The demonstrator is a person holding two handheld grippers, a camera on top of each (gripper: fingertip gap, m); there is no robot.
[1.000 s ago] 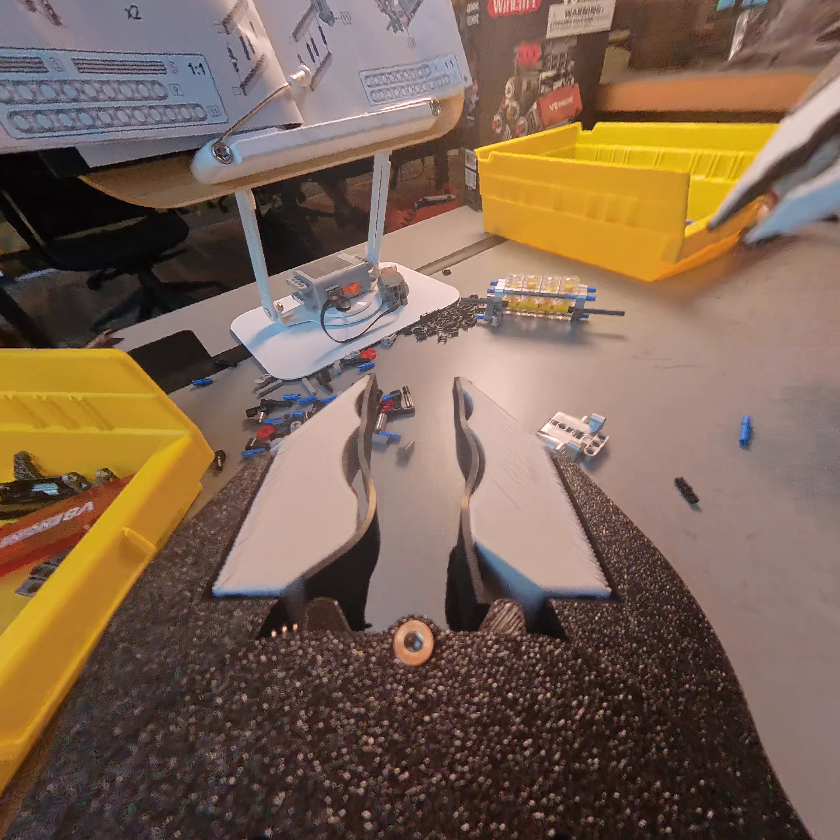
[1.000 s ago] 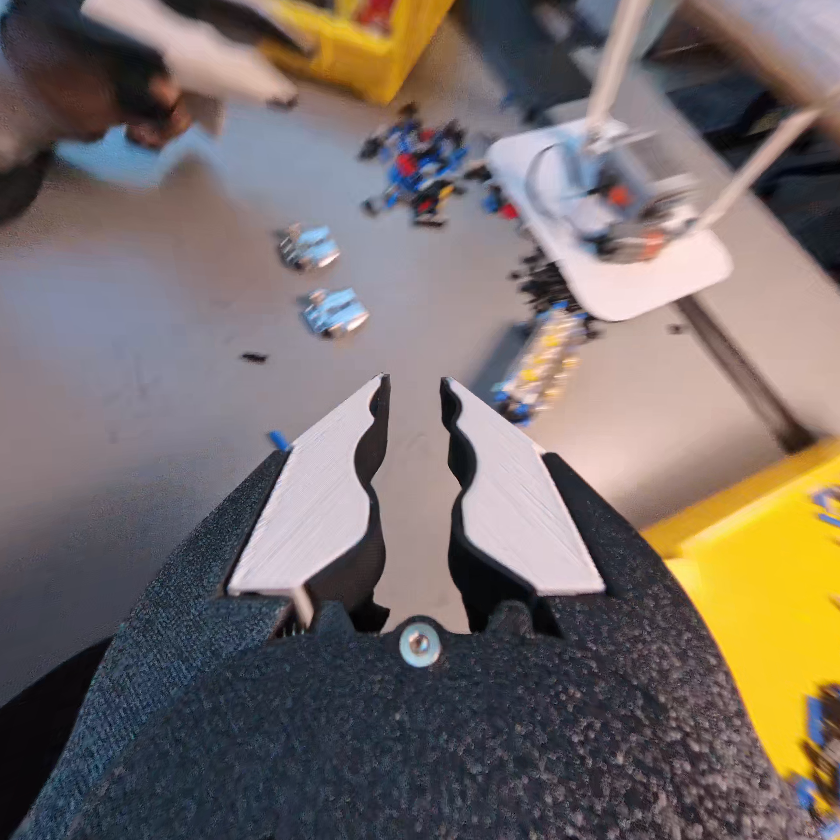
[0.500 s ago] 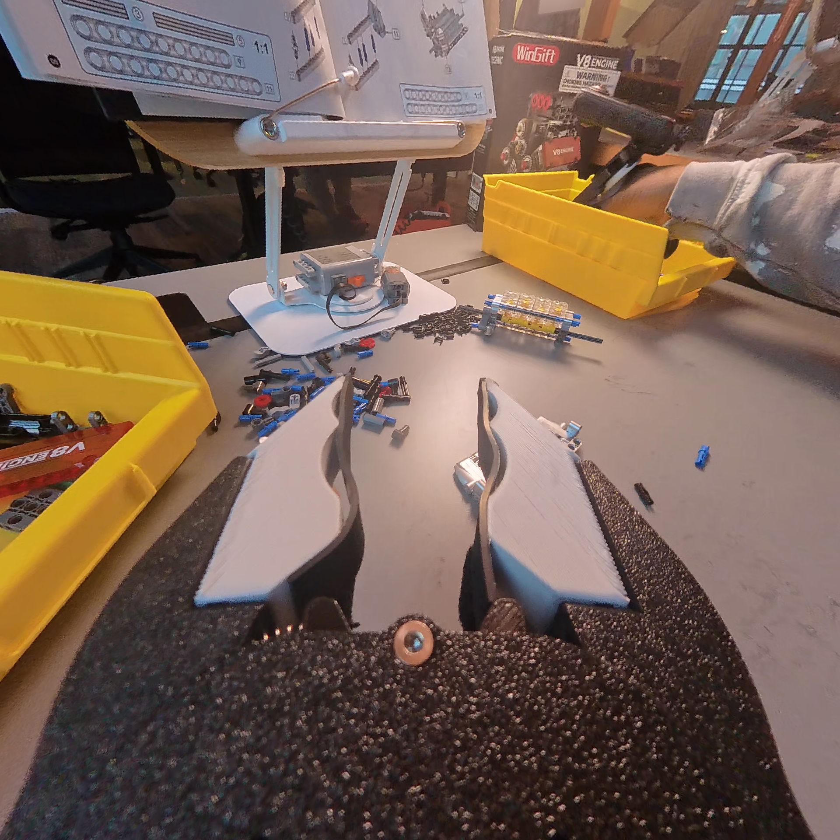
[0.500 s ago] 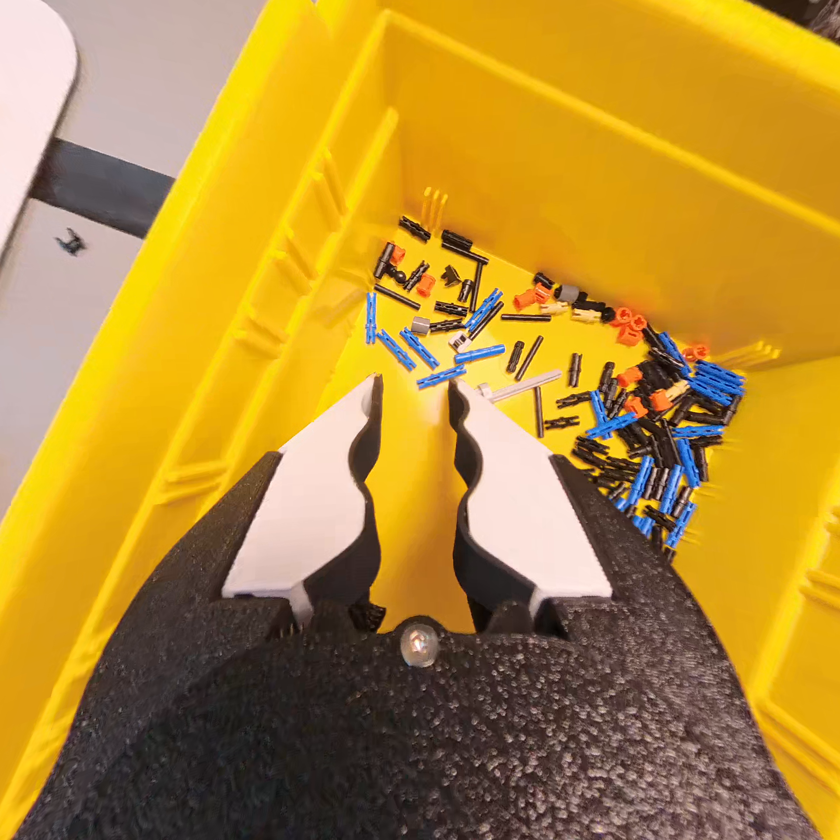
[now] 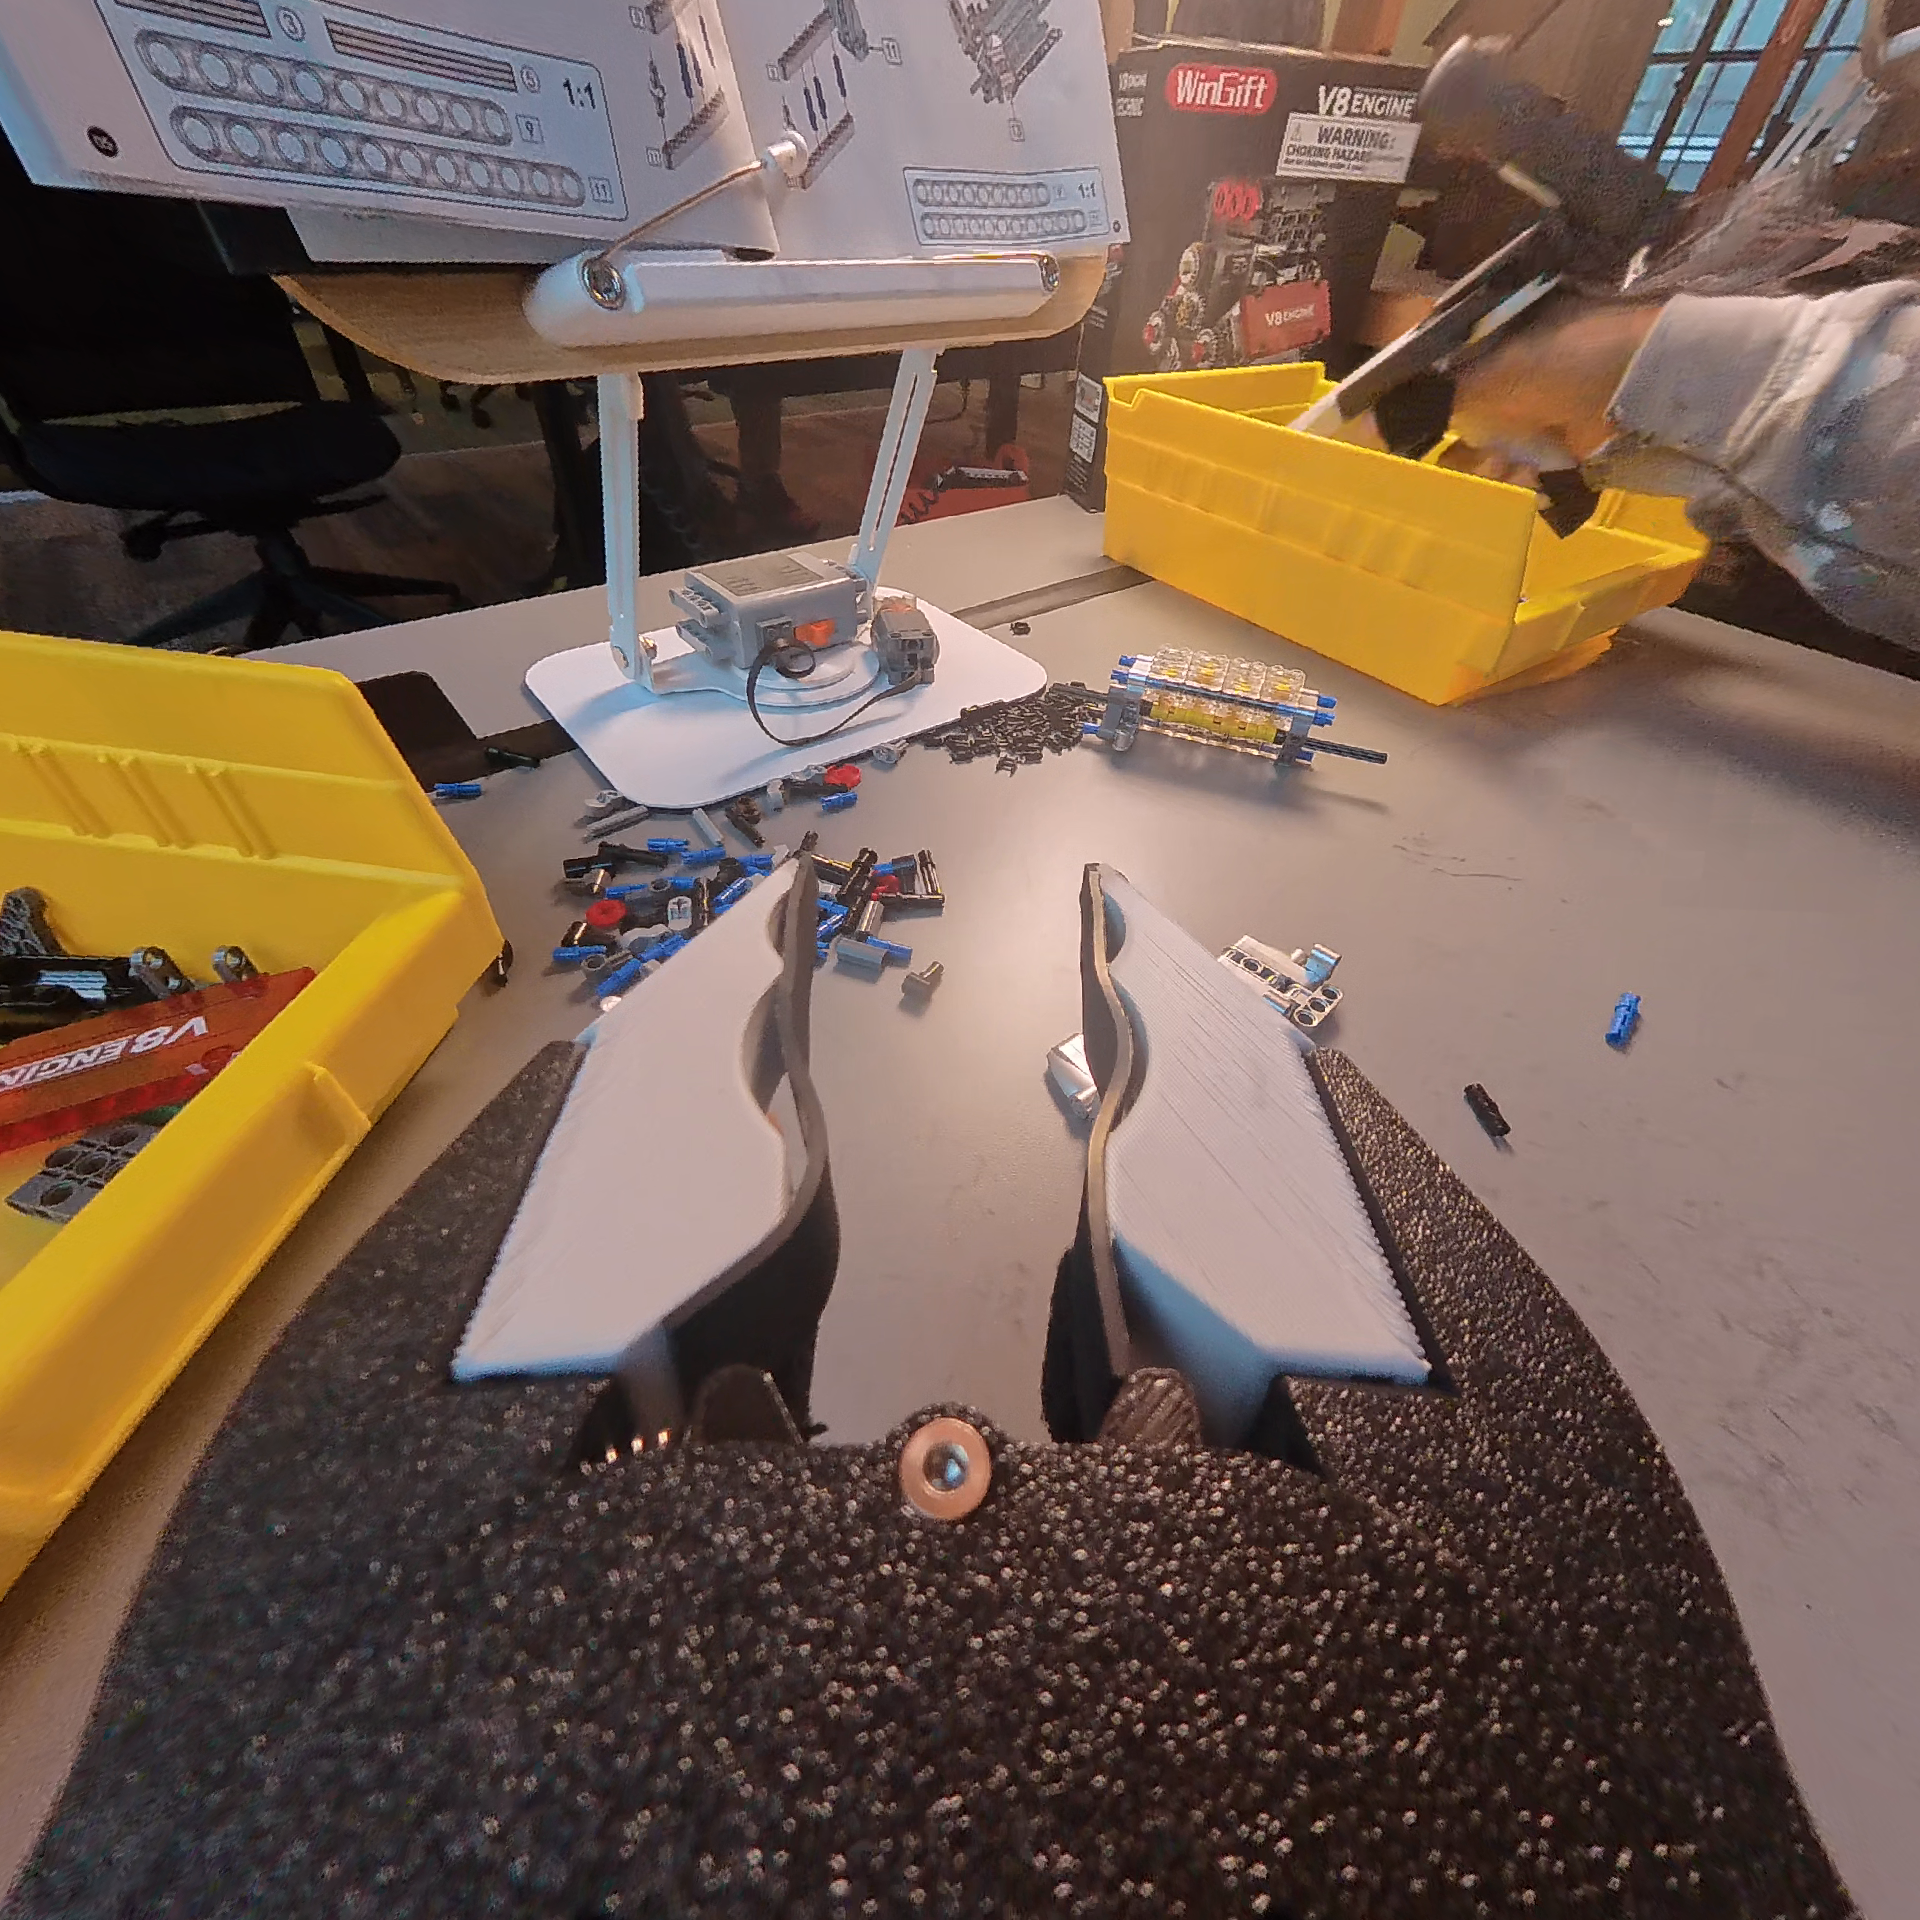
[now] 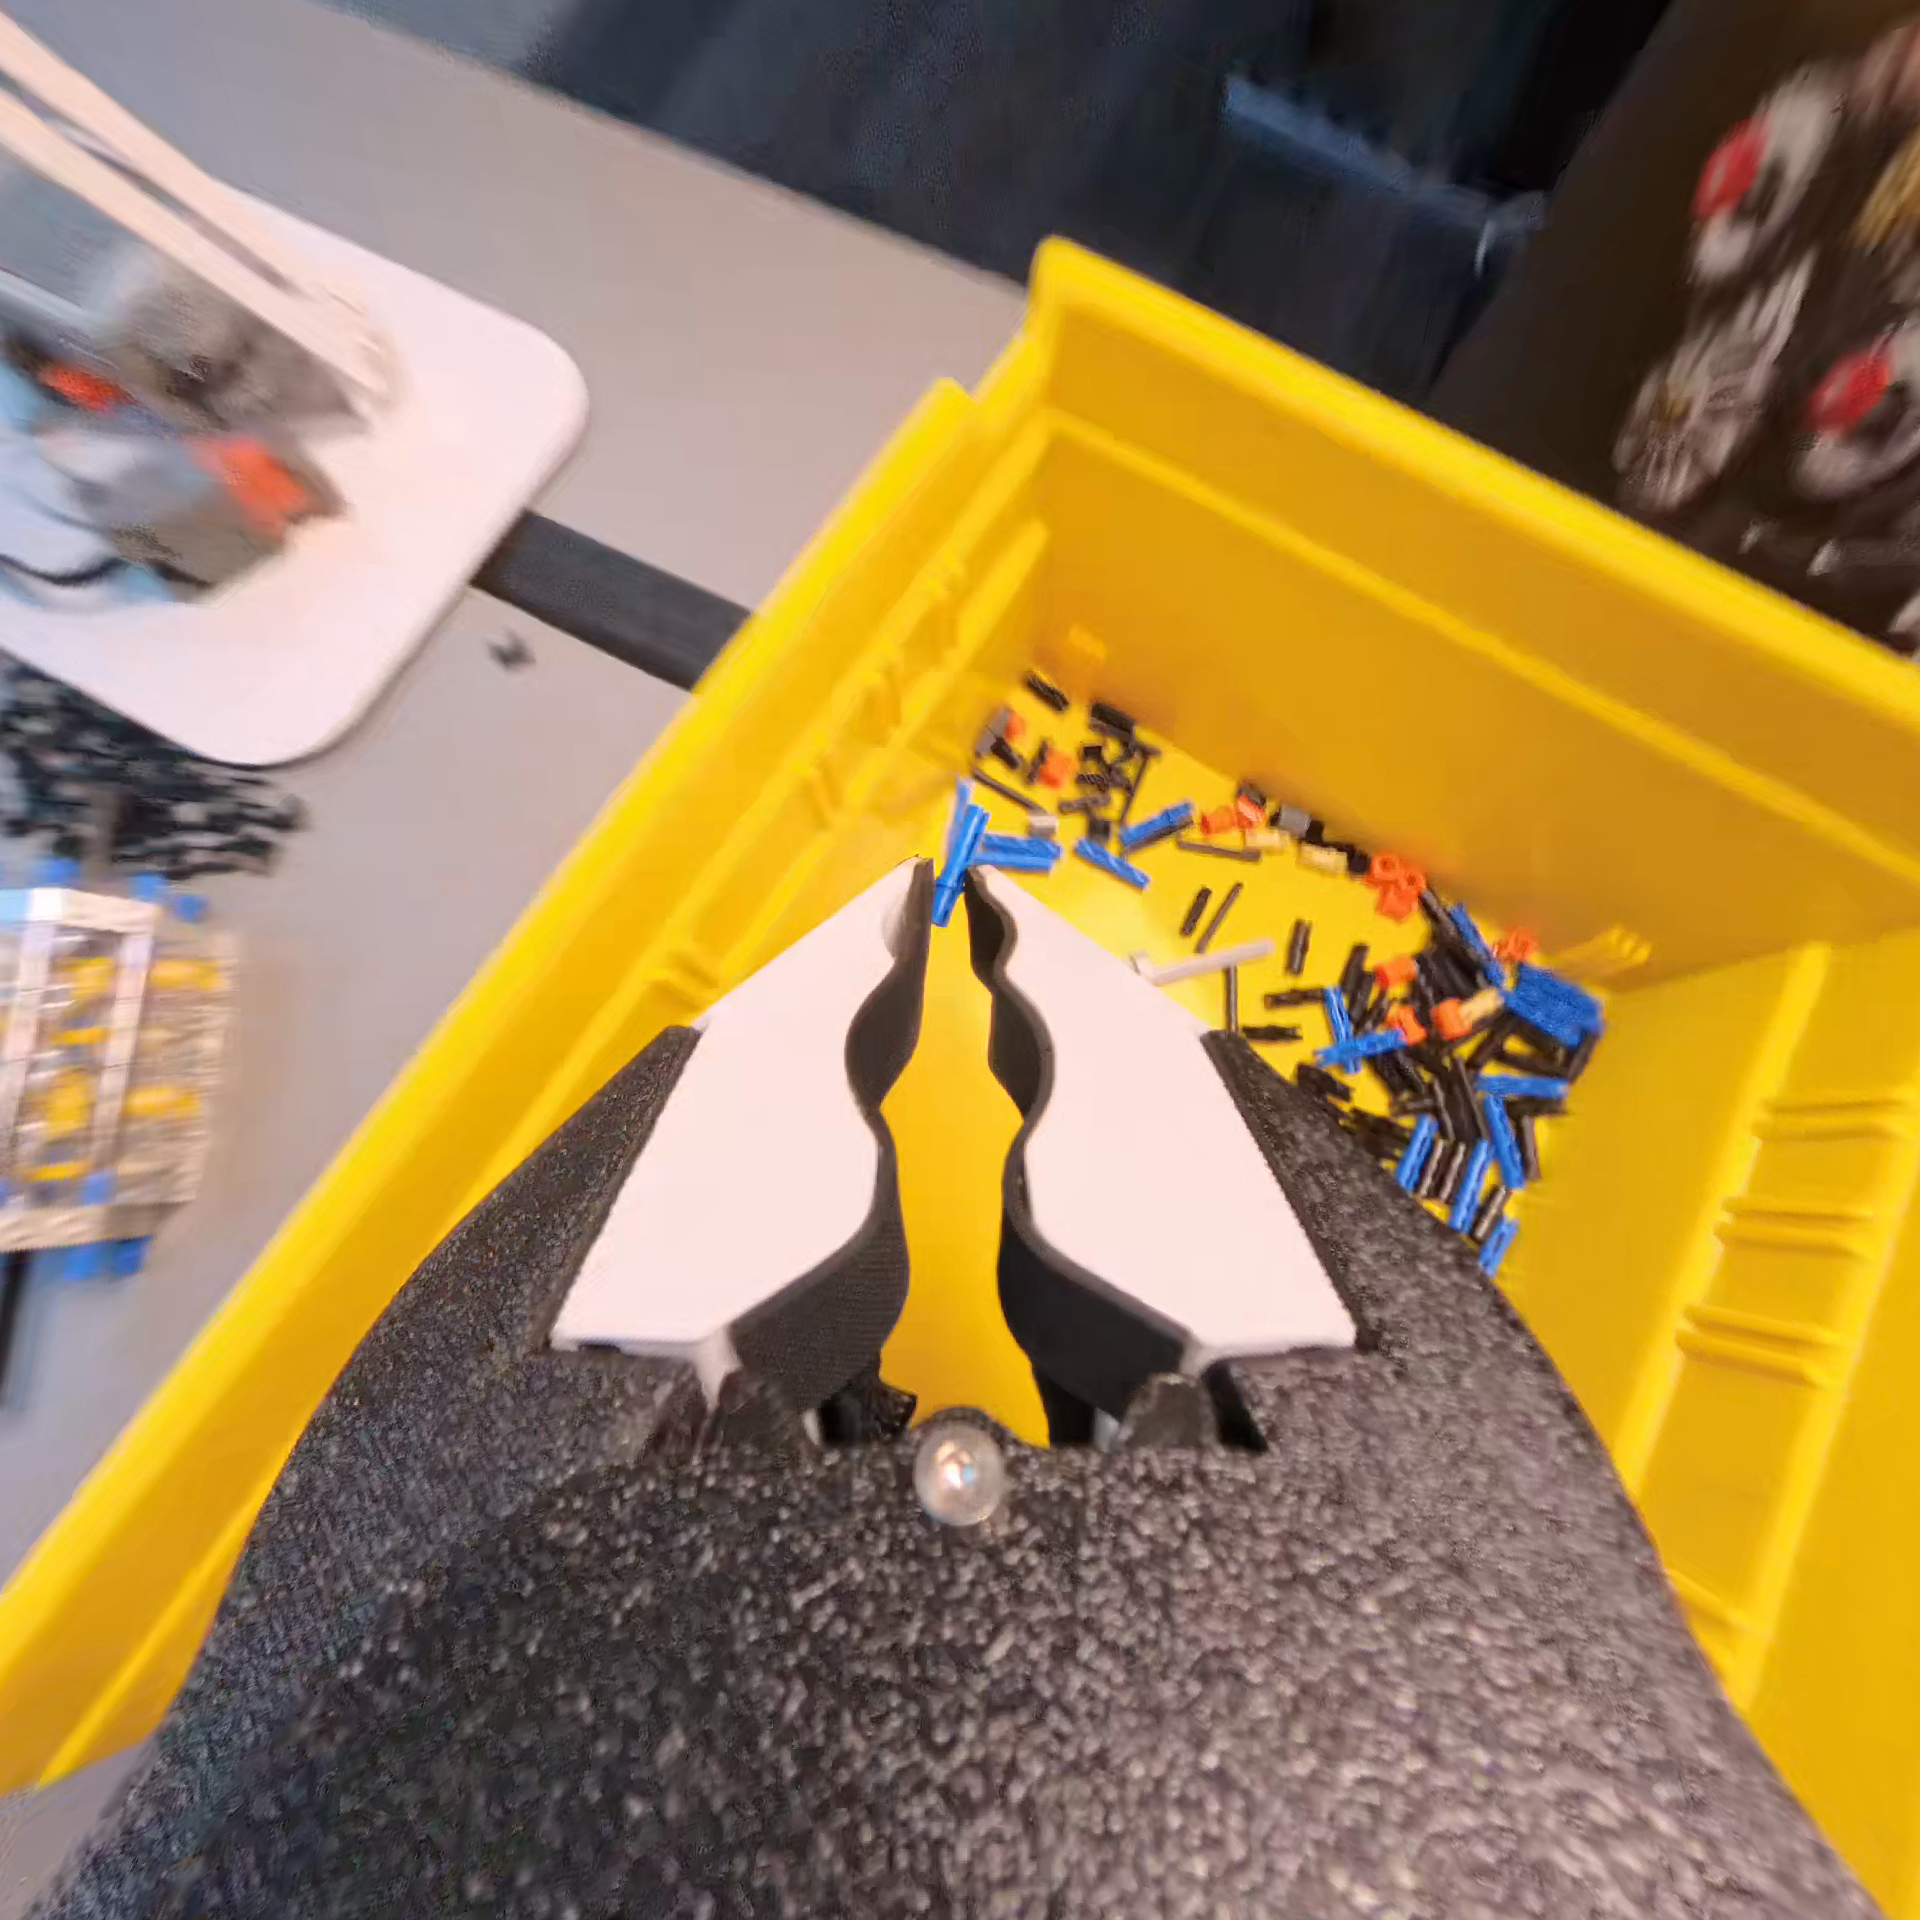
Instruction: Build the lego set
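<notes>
My right gripper (image 6: 945,878) is over the yellow bin (image 6: 1455,644). It is shut on a small blue pin (image 6: 961,836) pinched at its fingertips, held above the loose blue, black and orange pins (image 6: 1455,1060) on the bin floor. In the left wrist view this gripper (image 5: 1434,343) shows over the same bin (image 5: 1299,540), held by a hand in a grey sleeve. My left gripper (image 5: 948,883) is open and empty, low over the grey table. A pile of small parts (image 5: 727,904) lies just left of its tips and two small grey assemblies (image 5: 1283,977) lie by its right finger.
A second yellow bin (image 5: 208,831) with parts stands at the left. A white stand (image 5: 790,727) holds an open instruction booklet, with a grey battery box (image 5: 769,613) on its base. A clear-and-yellow block assembly (image 5: 1216,701) lies beside it. A dark printed box (image 5: 1268,239) stands behind. Tip to tip, the grippers are about 45 cm apart. My right gripper's tips are some 20 cm from the clear-and-yellow block assembly (image 5: 1216,701).
My right gripper swung from over the table into the yellow bin, closed on a blue pin and drew back up. My left gripper opened wider and stayed nearly in place.
</notes>
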